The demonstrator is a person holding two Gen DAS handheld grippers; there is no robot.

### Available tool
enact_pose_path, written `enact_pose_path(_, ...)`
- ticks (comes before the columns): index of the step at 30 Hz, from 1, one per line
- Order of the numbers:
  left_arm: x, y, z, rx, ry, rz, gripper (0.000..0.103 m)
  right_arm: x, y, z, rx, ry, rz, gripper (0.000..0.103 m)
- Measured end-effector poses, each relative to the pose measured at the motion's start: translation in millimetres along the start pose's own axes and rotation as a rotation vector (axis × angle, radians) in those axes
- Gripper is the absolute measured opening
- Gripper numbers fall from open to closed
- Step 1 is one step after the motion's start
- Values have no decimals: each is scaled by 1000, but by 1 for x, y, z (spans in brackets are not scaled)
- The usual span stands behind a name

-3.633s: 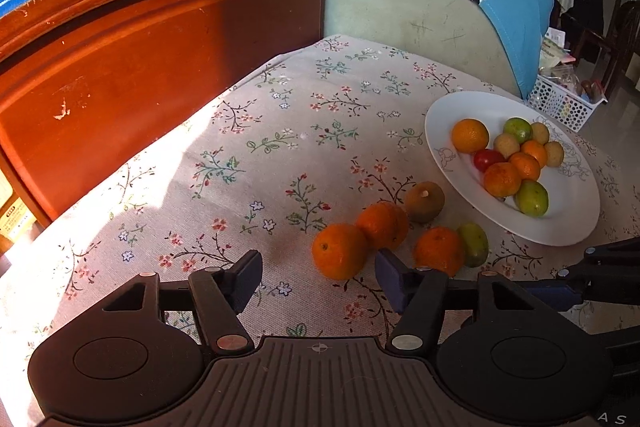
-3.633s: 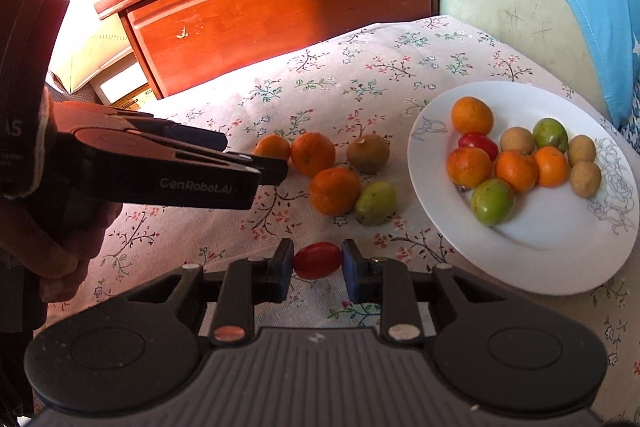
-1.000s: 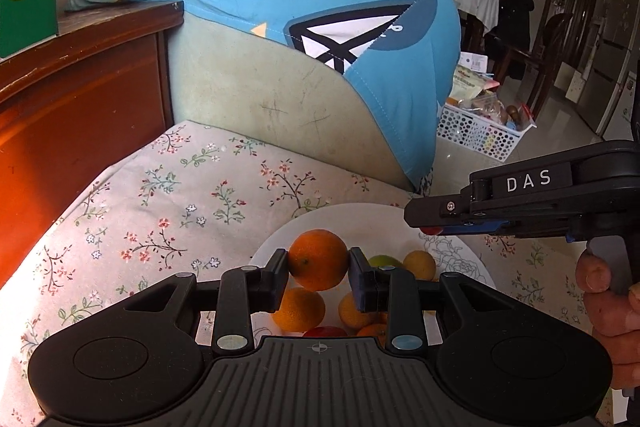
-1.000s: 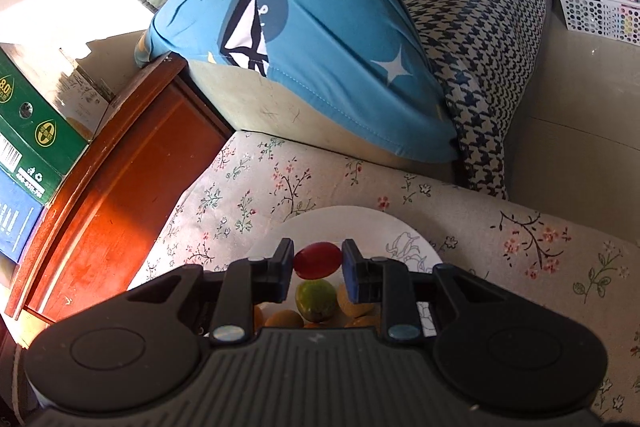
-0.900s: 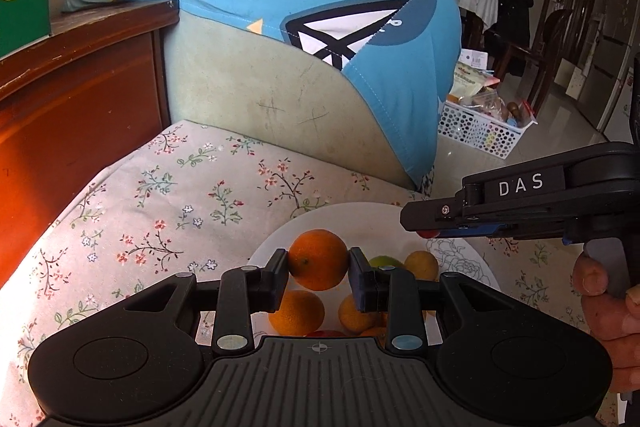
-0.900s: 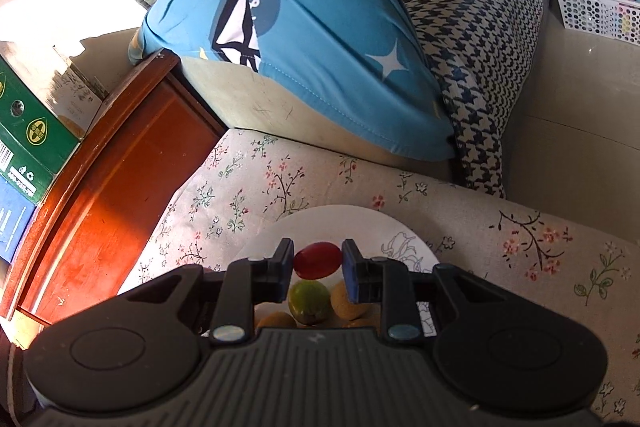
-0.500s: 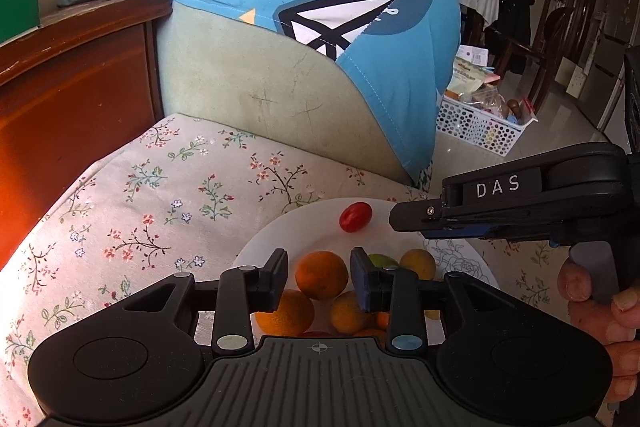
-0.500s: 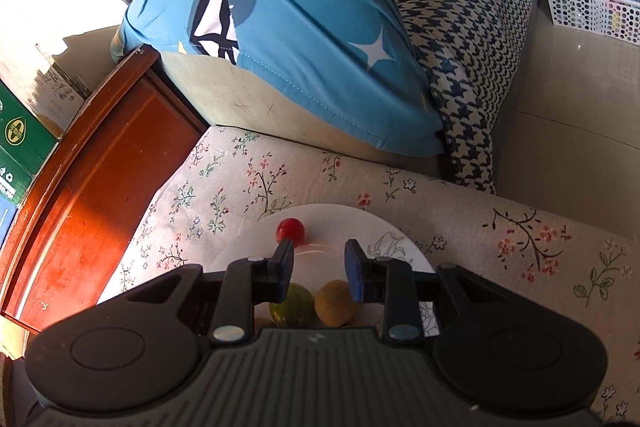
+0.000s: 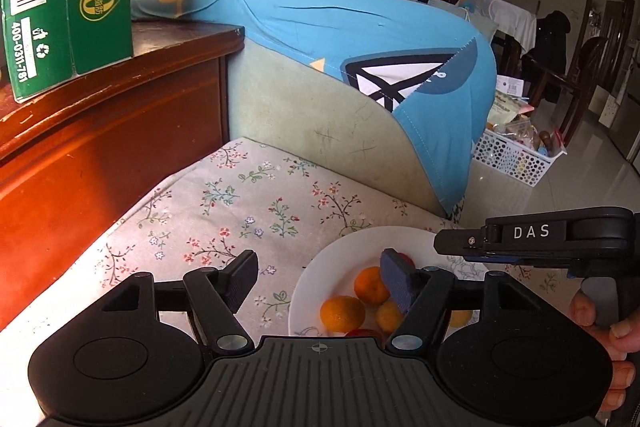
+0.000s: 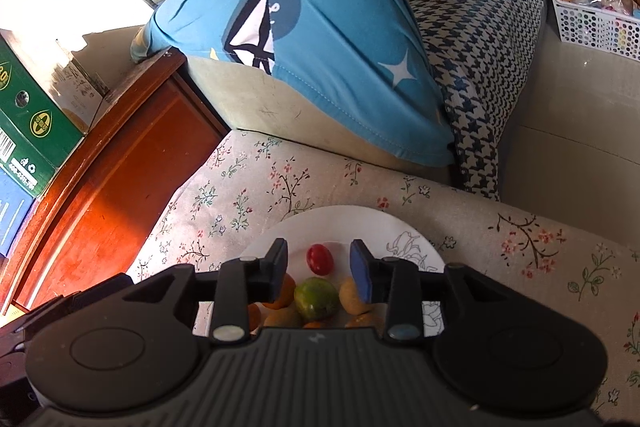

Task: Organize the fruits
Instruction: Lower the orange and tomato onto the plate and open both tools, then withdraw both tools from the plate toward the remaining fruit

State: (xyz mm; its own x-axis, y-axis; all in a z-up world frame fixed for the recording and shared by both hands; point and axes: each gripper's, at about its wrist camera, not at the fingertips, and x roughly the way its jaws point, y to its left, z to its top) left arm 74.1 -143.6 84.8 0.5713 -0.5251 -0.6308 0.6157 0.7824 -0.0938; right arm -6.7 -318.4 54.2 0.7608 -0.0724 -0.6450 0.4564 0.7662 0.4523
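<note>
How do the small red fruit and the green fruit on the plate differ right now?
The small red fruit is clearly smaller than the green fruit. The red one is evenly glossy red; the green one shows a yellow-orange blush. The red fruit lies apart on bare plate, farther from the camera, while the green fruit sits packed among the oranges. Both rest on the white plate, and no gripper holds either.

Assorted fruits (image 10: 316,297) heaped on white plate (image 10: 416,247)
</note>
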Motion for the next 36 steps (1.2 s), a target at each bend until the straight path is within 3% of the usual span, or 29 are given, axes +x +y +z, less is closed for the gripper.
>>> enact_pose_path(18,-73,50,-18,-94,3,117,77,-46,54,-45,-167,-9,95,39)
enact_pose_path(28,-82,70,-35,-124,53,160,79,-39,85,-90,-310,107,187,39)
enact_pose_path(36,-82,84,-44,-148,96,198,79,-12,116,-119,-497,164,197,39)
